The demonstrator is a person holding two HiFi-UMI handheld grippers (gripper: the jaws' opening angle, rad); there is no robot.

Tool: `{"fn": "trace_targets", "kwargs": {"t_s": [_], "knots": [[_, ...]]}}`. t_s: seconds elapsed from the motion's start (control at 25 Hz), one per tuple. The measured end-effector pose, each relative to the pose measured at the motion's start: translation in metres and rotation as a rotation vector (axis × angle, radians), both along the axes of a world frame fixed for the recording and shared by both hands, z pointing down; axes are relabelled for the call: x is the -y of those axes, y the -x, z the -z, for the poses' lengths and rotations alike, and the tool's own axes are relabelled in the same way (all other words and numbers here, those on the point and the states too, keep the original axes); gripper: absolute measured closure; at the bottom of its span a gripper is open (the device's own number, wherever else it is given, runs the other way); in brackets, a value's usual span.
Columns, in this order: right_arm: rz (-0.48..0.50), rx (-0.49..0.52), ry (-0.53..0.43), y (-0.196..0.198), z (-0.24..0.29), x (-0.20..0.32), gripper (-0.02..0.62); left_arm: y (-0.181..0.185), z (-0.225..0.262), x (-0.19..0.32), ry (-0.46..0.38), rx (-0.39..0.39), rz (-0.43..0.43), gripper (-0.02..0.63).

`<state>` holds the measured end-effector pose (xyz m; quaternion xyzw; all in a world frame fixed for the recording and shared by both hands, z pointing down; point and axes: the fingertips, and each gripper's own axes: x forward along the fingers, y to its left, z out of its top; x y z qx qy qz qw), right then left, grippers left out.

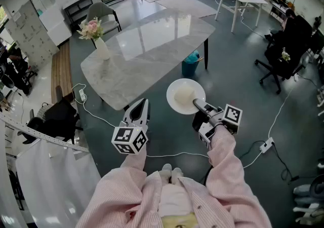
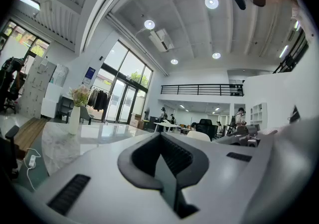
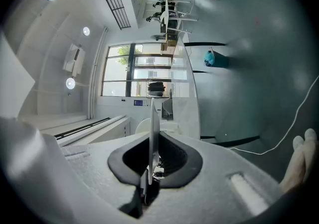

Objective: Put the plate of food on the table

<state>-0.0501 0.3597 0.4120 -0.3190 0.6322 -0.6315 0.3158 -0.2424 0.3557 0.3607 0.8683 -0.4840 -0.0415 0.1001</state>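
A white plate (image 1: 186, 96) with a pale mound of food hangs level over the grey floor, just off the near edge of the marble table (image 1: 147, 49). My right gripper (image 1: 198, 105) is shut on the plate's near rim. In the right gripper view the plate (image 3: 154, 128) shows edge-on, pinched between the jaws of the right gripper (image 3: 149, 168). My left gripper (image 1: 140, 105) is shut on nothing and points at the table's near corner. The left gripper view looks past the left gripper (image 2: 167, 168) across the tabletop (image 2: 75, 141).
A vase of flowers (image 1: 100, 44) stands at the table's left end, with a chair (image 1: 101, 14) behind it. A teal bin (image 1: 191, 62) sits by the table's right leg. Cables (image 1: 172, 154) and a power strip (image 1: 266, 145) lie on the floor. An office chair (image 1: 283, 54) is at right.
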Motion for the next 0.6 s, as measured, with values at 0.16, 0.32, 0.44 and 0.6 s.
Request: {"fn": "trace_targets", "kwargs": {"t_s": [0.16,0.32,0.44,0.6], "knots": [[-0.001,-0.006,0.003,-0.002,0.003,-0.008,0.571,-0.004,0.002,-0.008,0.006,0.003,-0.003,0.609],[0.012,-0.02,-0.004,-0.003,0.003,-0.012,0.571,-0.007,-0.001,-0.011,0.01,0.01,-0.002,0.609],[0.019,-0.031,-0.012,-0.003,0.003,-0.013,0.571,-0.008,0.0,-0.013,0.005,0.01,0.001,0.609],[0.025,-0.056,-0.008,-0.003,-0.001,-0.007,0.571,-0.008,-0.003,-0.01,0.008,0.005,0.011,0.609]]}}
